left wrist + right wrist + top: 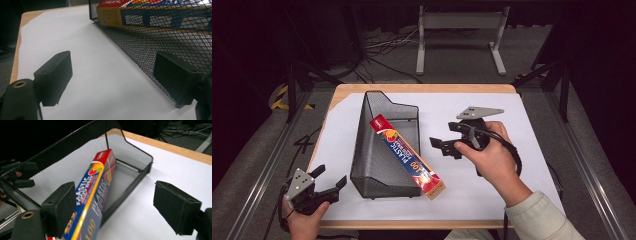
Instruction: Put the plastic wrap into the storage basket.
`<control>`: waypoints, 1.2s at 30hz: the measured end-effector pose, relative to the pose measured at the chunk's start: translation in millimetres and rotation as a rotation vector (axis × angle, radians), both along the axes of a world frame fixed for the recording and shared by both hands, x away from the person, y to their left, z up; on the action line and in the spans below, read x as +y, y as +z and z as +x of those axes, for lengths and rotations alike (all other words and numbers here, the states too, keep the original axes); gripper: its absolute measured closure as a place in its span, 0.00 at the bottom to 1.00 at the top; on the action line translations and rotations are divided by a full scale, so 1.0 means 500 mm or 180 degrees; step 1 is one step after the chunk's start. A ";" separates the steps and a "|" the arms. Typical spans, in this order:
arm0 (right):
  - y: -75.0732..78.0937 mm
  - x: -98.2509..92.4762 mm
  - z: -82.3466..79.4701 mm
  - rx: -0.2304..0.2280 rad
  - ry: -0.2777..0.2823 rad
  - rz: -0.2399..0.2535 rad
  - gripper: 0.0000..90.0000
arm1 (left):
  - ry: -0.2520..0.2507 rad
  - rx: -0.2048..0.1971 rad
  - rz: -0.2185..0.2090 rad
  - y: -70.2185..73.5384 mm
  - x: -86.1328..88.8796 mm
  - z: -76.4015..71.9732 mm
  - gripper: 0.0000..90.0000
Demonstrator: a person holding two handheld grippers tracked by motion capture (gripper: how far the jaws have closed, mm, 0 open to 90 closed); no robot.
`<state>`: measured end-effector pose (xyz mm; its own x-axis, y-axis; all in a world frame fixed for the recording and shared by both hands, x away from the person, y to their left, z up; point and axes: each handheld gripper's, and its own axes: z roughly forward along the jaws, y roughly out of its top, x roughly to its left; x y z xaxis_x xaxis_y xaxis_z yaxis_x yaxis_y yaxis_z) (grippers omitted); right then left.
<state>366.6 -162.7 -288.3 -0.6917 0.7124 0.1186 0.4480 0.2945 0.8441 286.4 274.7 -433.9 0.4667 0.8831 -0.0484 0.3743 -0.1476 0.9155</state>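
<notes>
Long plastic-wrap box leaning in the black wire-mesh basket

The colourful cardboard box [408,156] rests slanted inside the mesh basket [367,150], its near end over the rim; right gripper [443,144] open beside it, left gripper [328,181] open at near left.

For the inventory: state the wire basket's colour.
Black mesh basket, clearest in the high view.

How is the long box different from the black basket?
The box is bright red, blue and orange with big letters; the basket is plain black wire mesh you can see through. The box is long, thin and closed, while the basket is wide and open on top. The box leans tilted, its far end inside the basket and its near end poking out over the low rim; the basket sits flat on the white table.
</notes>
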 end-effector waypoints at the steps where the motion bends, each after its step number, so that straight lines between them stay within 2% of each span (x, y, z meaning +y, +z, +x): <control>1: 0.001 -0.010 -0.004 -0.0032 -0.0007 -0.0007 0.21 | 0.0011 -0.0004 -0.0018 -0.001 0.000 0.000 0.18; 12: 0.005 -0.125 -0.033 -0.0205 -0.0109 0.0110 0.20 | 0.0001 0.0002 0.0009 0.001 -0.001 -0.001 0.18; 18: -0.003 -0.164 -0.039 -0.0226 -0.0020 0.0200 0.18 | 0.0012 -0.0004 -0.0001 0.001 -0.001 -0.001 0.18; 22: -0.020 -0.188 -0.042 -0.0312 -0.0076 0.0090 0.18 | -0.0003 -0.0008 0.0013 0.002 -0.001 -0.001 0.18; 28: -0.050 -0.220 -0.049 -0.0378 -0.0014 0.0114 0.18 | 0.0011 -0.0027 0.0005 0.003 -0.003 0.000 0.19; 36: -0.097 -0.264 -0.059 -0.0428 -0.0164 0.0155 0.18 | -0.0021 -0.0018 0.0010 0.002 -0.006 0.003 0.19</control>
<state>336.9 -294.6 -336.8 -0.6664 0.7430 0.0626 0.3432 0.2311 0.9104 288.1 271.8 -432.9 0.4728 0.8801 -0.0431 0.3682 -0.1529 0.9171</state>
